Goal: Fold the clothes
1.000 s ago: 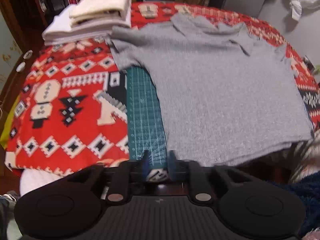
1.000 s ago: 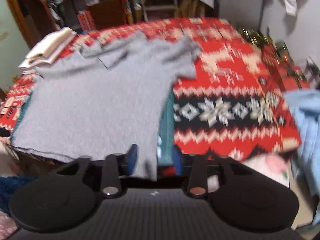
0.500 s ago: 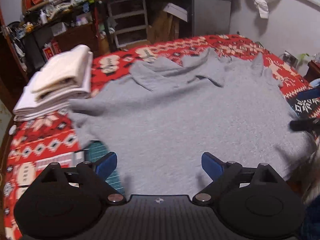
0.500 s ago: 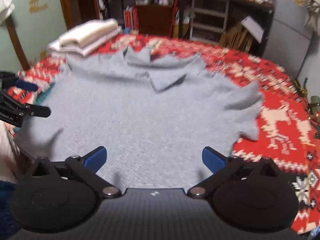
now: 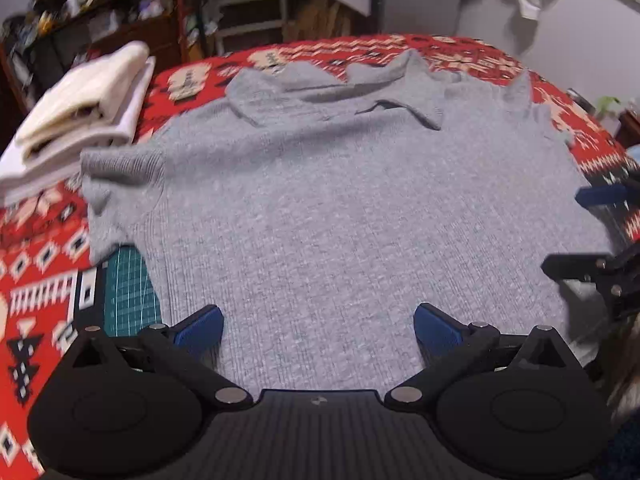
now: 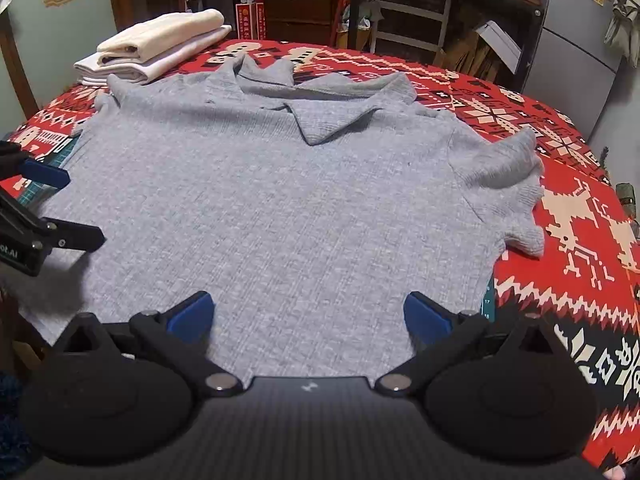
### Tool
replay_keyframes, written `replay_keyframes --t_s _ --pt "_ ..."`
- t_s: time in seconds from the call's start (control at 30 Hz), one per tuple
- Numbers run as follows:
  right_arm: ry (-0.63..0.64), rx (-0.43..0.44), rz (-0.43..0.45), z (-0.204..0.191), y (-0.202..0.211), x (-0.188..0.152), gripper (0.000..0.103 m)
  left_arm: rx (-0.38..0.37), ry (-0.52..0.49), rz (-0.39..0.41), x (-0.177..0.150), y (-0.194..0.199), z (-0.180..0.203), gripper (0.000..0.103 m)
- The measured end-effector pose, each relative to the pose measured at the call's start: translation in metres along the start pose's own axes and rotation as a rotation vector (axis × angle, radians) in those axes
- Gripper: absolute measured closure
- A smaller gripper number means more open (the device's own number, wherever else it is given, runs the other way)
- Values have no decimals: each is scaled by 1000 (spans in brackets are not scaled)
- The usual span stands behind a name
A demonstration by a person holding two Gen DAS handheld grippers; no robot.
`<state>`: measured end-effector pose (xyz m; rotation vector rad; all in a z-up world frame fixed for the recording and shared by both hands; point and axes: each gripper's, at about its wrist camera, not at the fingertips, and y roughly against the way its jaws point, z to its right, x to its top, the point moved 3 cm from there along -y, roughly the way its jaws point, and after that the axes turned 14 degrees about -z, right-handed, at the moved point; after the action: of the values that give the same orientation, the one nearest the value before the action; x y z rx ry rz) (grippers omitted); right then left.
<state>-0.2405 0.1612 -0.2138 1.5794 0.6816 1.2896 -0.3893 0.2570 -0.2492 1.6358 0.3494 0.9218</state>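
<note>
Garment: your grey polo shirt (image 6: 280, 200) lies flat on the patterned tabletop (image 6: 560, 208), collar far, hem nearest you.
Long axis: runs straight away from both claws.
Left claw (image 5: 318, 322): open, empty, above the hem.
Right claw (image 6: 306, 312): open, empty, above the hem, nearer the right sleeve (image 6: 508, 188).
</note>
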Motion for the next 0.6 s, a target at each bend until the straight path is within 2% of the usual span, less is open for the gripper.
replay_keyframes --t_s 0.2,0.37,0.6 --pt "-10 -11 14 -1 2 -4 0 2 3 1 -1 1 1 0" --pt "-11 -12 8 -1 2 -3 0 12 26 40 -7 2 1 0" --pt "-11 -13 8 -1 2 -3 0 2 2 83 -11 1 1 0"
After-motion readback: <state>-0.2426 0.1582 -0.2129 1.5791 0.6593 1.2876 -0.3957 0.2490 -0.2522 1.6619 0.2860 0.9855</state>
